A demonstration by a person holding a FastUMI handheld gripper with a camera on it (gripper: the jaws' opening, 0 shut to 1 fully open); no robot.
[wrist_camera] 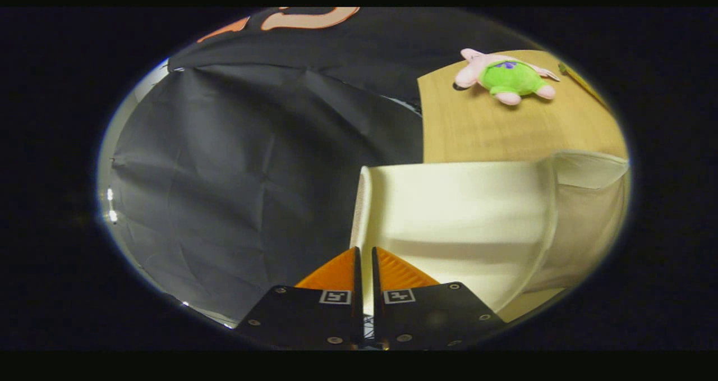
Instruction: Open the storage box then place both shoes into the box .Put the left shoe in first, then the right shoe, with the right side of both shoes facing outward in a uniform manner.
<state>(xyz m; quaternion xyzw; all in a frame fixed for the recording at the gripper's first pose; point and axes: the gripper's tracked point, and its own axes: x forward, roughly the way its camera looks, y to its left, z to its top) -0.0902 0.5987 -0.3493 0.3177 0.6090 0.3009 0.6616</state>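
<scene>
One hand-held gripper [364,252] clenched on one white box lid [449,212], one plush toy [507,77] on one wooden table [477,128].

I see one white box [465,224] on one wooden table [505,134]. One soft toy [507,77] lies far past it. My one claw [364,260] has two orange fingers [335,271], pinching the box's thin edge.

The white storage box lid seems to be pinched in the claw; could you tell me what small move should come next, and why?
Probably swing the white storage box lid further open. The claw looks shut on its thin edge, orange fingers almost together, and the lid already stands raised off the wooden table, so opening seems unfinished.
</scene>
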